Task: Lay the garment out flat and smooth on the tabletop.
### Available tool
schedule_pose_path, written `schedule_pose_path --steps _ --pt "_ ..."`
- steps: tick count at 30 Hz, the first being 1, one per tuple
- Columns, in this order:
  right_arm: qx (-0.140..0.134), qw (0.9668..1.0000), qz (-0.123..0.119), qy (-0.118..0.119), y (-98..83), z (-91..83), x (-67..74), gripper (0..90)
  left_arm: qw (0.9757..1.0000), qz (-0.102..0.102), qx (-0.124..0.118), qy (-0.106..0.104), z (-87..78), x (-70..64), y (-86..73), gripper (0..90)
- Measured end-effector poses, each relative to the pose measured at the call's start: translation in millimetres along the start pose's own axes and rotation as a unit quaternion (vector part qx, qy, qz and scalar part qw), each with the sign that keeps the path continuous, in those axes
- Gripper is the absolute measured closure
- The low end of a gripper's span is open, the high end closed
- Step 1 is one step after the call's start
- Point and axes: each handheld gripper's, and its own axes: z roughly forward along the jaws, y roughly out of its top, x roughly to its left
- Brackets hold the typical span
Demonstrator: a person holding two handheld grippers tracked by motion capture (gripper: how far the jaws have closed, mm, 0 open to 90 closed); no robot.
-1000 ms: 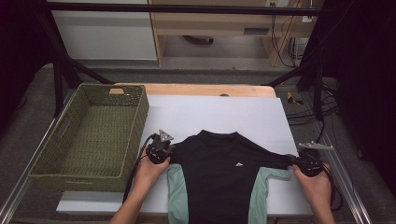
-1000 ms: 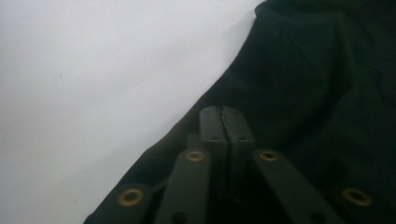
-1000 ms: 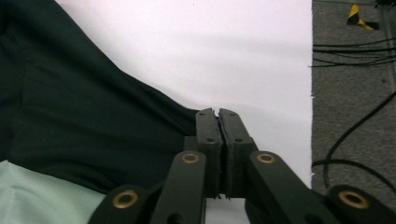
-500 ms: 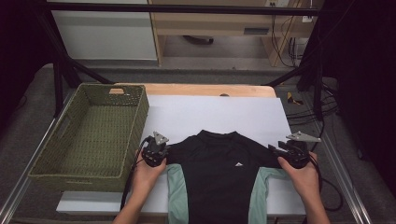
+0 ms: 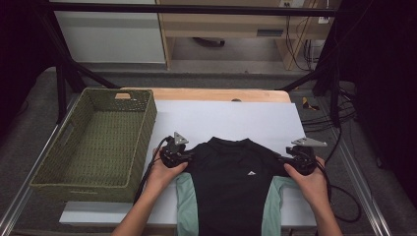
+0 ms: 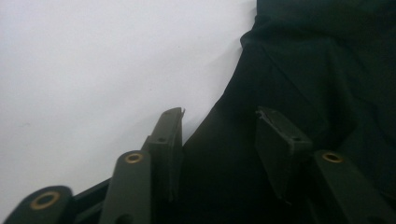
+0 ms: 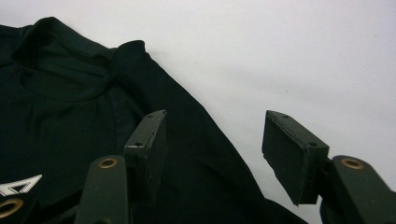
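The black T-shirt (image 5: 235, 182) lies flat on the white table (image 5: 236, 120), collar away from the person. The 2 grippers sit at its shoulders: left gripper (image 5: 183, 156) and right gripper (image 5: 289, 160), fingers just opened, shoulder fabric lying loose between them.

Left gripper (image 6: 219, 128): the two black jaws rise from the lower edge and stand apart, having just been opening — nothing is clamped between the pads. Black shirt (image 6: 308, 79): fabric lies flat beneath and between the jaws, covering the right half. White table surface (image 6: 102, 60): bare on the left — the shirt edge runs diagonally across it.
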Motion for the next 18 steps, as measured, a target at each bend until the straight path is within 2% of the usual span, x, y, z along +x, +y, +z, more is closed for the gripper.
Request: schedule_pose_path --steps 3,5,7,10,12,15,18 --pt "0.001 1.0000 0.000 0.004 0.3 5.6 -2.1 41.3 0.9999 0.003 0.011 -0.011 -3.2 -2.2 -0.3 80.2" --pt "0.006 1.0000 0.002 0.006 0.4 10.4 -2.4 41.5 0.9997 0.009 0.015 -0.015 -4.4 -3.2 -0.6 88.3" --pt "0.012 0.9999 -0.003 0.007 0.9 15.3 -0.9 41.8 0.9997 0.008 0.019 -0.011 -5.8 -3.8 -0.1 89.4" --pt "0.018 0.9997 -0.008 0.011 3.3 20.0 2.0 42.0 0.9994 0.008 0.025 0.023 -9.7 -3.9 -2.1 89.6" --pt "0.017 0.9996 -0.013 0.016 5.6 23.2 4.7 42.3 0.9992 -0.003 0.024 0.031 -12.2 -1.3 -5.0 89.6" --pt "0.025 0.9993 -0.020 0.020 9.3 31.1 8.3 42.0 0.9993 -0.013 0.022 0.029 -14.1 0.6 -7.8 89.5" --pt "0.037 0.9988 -0.023 0.023 10.7 40.5 9.6 40.8 0.9999 -0.007 0.010 0.004 -13.1 -3.5 -5.6 88.1"
